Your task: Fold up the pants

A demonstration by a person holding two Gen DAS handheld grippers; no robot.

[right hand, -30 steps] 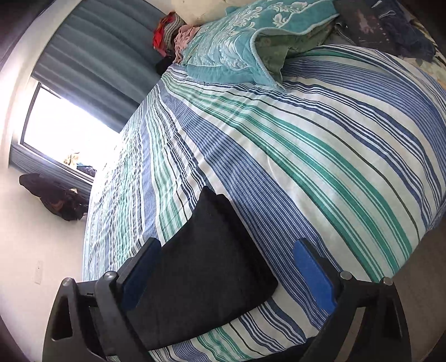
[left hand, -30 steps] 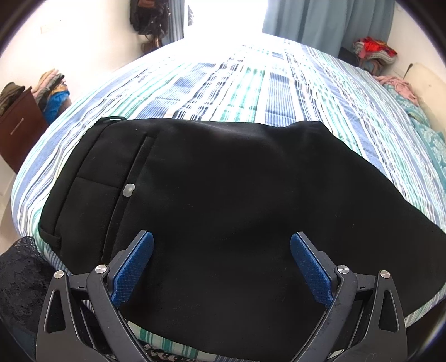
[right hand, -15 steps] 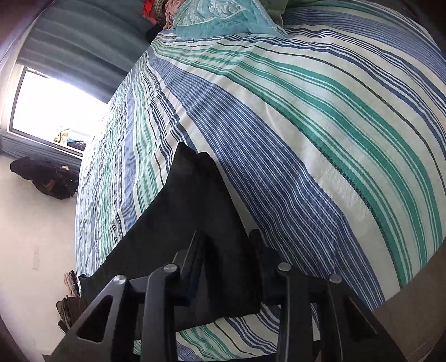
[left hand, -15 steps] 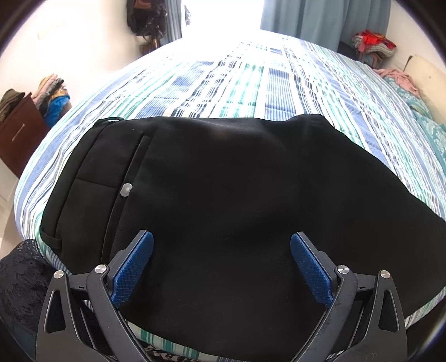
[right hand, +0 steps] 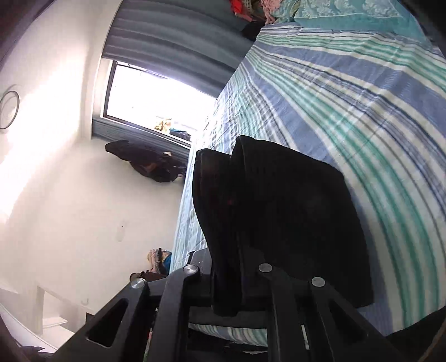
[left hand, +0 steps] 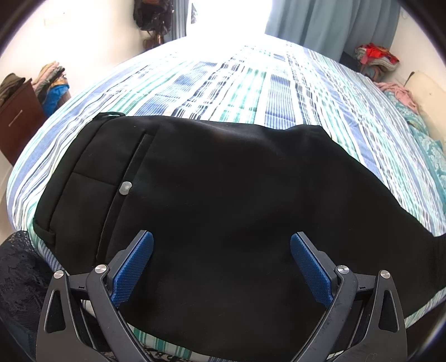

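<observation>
In the left wrist view the black pants [left hand: 223, 217] lie spread across the lower and middle part of the frame on a bed covered with a striped sheet [left hand: 245, 83] in blue, green and white. The waistband end sits at the left of the frame, where a back pocket with a small grey button [left hand: 125, 188] shows; the legs run off toward the lower right edge. The left gripper [left hand: 221, 256] hangs over the seat of the pants with its jaws spread wide; the blue pads [left hand: 133, 267] stand well apart and nothing is pinched between them. Whether the tips touch the cloth cannot be told.

In the right wrist view the right gripper [right hand: 237, 250] fills the bottom centre of the frame. Its jaws are closing on a bunched fold of the pants [right hand: 278, 217], and the black cloth is squeezed between the fingers and rises out of them in two rounded humps at mid-frame. The rest of that held part drapes to the right, over the striped sheet [right hand: 362, 97].

At the upper left of this view are a white wall and a bright window [right hand: 156, 97] with a grey-blue curtain [right hand: 172, 36] beside it. A turquoise quilt [right hand: 348, 14] lies at the top right.
</observation>
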